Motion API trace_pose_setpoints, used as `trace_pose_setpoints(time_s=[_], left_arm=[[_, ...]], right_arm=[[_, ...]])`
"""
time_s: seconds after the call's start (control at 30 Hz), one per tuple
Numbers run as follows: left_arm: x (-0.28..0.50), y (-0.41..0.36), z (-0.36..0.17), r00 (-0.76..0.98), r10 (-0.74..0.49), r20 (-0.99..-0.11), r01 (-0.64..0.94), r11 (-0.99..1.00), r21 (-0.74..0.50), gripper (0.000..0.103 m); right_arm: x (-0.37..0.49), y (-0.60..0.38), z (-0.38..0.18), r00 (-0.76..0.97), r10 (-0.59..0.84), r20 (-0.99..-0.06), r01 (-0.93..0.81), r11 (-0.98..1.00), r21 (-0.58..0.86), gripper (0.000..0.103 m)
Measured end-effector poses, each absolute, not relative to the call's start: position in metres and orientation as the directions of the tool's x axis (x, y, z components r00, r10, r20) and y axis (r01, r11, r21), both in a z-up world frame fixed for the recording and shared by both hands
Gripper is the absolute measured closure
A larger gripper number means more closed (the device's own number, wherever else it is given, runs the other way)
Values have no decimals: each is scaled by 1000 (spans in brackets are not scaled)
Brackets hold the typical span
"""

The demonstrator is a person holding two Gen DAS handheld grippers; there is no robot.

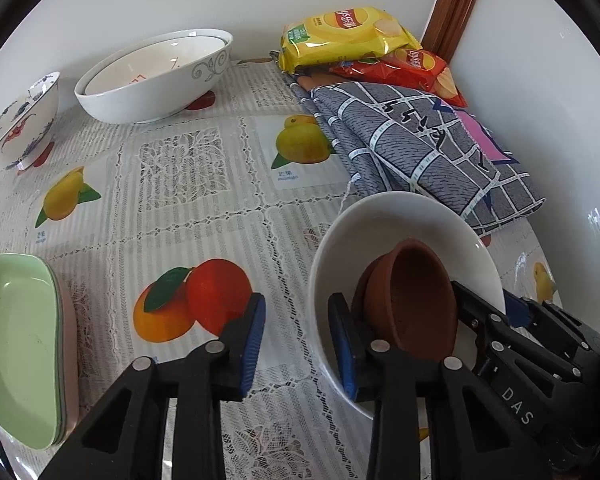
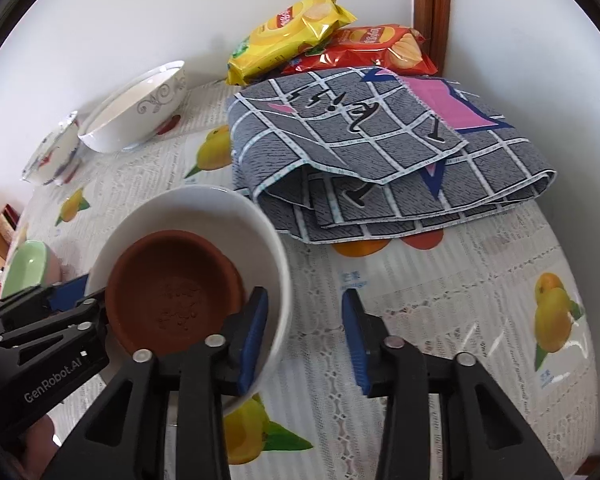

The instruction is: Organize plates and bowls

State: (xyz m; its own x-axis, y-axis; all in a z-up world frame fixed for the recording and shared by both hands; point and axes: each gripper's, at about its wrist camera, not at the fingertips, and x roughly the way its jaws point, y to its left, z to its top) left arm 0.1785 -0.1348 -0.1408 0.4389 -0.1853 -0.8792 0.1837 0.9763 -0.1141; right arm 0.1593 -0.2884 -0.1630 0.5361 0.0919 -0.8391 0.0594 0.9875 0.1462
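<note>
A white bowl (image 1: 400, 220) (image 2: 188, 208) stands on the fruit-print tablecloth with a brown clay bowl (image 1: 412, 300) (image 2: 172, 292) tilted inside it, seemingly nested in a second brown one. My left gripper (image 1: 296, 300) straddles the white bowl's left rim, one finger inside and one outside. A strip of cloth shows between the outer pad and the rim, so it is open. My right gripper (image 2: 304, 294) straddles the opposite rim the same way, also open. Each gripper appears in the other's view (image 1: 488, 296) (image 2: 85, 292).
Two nested large white bowls (image 1: 152, 80) and a blue-and-red patterned bowl (image 1: 16, 120) stand by the back wall. Green plates (image 1: 16, 352) are stacked at the left. A folded grey checked cloth (image 1: 420, 148) and yellow and red chip bags (image 1: 340, 32) fill the back corner.
</note>
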Motion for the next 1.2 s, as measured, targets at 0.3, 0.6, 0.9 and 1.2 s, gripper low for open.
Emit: trace_pose_setpoints(time_s=[0.3,0.6,0.9,1.2], left_arm=[[172,-138,-140,428,-223,-876,191,970,-153,92],[154,-128,-130,425,-249,-870,183,965,-187,97],[131,-112,-114,456,-243,-856,166,968,-186,97],[117,-92,-93,489,-238,-839,142,971,-192,97]], right_arm=[[150,-283,-160,547,127,-828,69,978,195,88],[129,-284,-147,562,108,-820,98,976,195,95],[112,-274,-132,574,121,-810,92,973,211,95],[101,-257,-112,599,140,-788,72,971,227,95]])
